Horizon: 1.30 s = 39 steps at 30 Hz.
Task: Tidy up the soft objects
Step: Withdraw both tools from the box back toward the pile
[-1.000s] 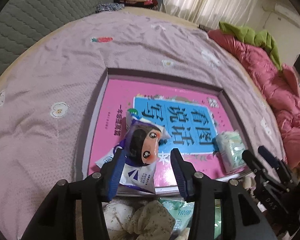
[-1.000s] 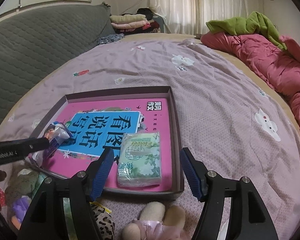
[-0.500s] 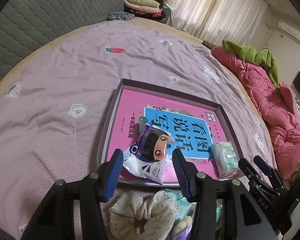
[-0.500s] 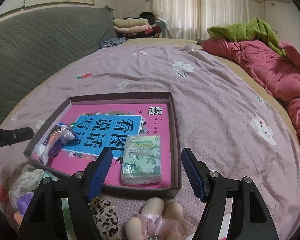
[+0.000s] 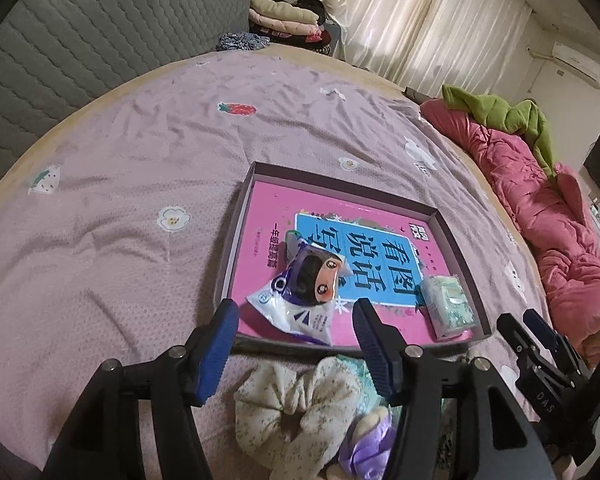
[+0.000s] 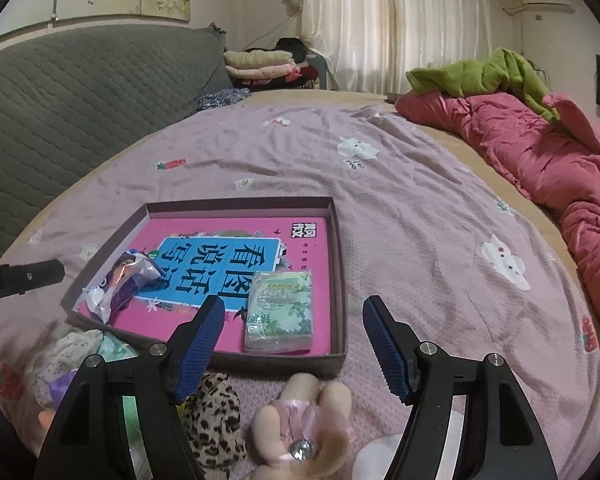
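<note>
Hovering empty with jaws spread, left gripper (image 5: 294, 330) sits over the scrunchie (image 5: 300, 404): light, squashy, best pinched across its ruffled band; right gripper (image 6: 294, 330) likewise spread

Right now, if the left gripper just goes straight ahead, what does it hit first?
Probably the cartoon-face packet in the tray: it lies between the open fingers of the left gripper, just past the near rim. Depth is unclear; held low, it could catch the rim first.
</note>
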Available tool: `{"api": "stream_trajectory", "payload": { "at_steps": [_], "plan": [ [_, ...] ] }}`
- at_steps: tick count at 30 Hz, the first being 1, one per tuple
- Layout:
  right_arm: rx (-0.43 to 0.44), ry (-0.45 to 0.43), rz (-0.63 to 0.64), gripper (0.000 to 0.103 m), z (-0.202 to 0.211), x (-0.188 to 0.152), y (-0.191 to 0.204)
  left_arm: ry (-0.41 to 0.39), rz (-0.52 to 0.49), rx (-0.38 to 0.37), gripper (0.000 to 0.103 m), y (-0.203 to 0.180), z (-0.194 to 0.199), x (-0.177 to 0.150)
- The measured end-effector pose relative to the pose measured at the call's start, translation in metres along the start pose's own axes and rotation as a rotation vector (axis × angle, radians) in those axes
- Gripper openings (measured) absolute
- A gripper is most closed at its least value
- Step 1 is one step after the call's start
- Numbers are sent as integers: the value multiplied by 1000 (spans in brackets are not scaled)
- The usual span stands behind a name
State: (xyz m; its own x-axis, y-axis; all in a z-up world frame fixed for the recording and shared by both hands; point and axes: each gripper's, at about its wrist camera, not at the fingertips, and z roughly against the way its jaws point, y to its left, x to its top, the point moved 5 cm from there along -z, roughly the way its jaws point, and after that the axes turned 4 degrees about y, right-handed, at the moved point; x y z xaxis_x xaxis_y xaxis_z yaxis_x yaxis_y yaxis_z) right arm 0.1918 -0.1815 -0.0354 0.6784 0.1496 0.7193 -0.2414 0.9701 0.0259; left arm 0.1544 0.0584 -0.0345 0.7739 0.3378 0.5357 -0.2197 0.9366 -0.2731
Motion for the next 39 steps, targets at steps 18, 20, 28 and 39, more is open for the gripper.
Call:
{"api": "stream_trajectory", "payload": {
  "at_steps": [18,20,28,39],
  "plan": [
    [-52,-87,12,75,65,0,11,-20,-1,-36,60,19,26,-12],
    [-52,-90,11,75,71,-1,12,-19,-4,-40,60,19,28,-14],
    [-54,-77,-14,75,93,-11,6,-33,-10,-64,60,16,44,-19],
    [-38,-78,10,75,112,-26,15,-23,-43,-59,60,4,58,-39]
  ]
}}
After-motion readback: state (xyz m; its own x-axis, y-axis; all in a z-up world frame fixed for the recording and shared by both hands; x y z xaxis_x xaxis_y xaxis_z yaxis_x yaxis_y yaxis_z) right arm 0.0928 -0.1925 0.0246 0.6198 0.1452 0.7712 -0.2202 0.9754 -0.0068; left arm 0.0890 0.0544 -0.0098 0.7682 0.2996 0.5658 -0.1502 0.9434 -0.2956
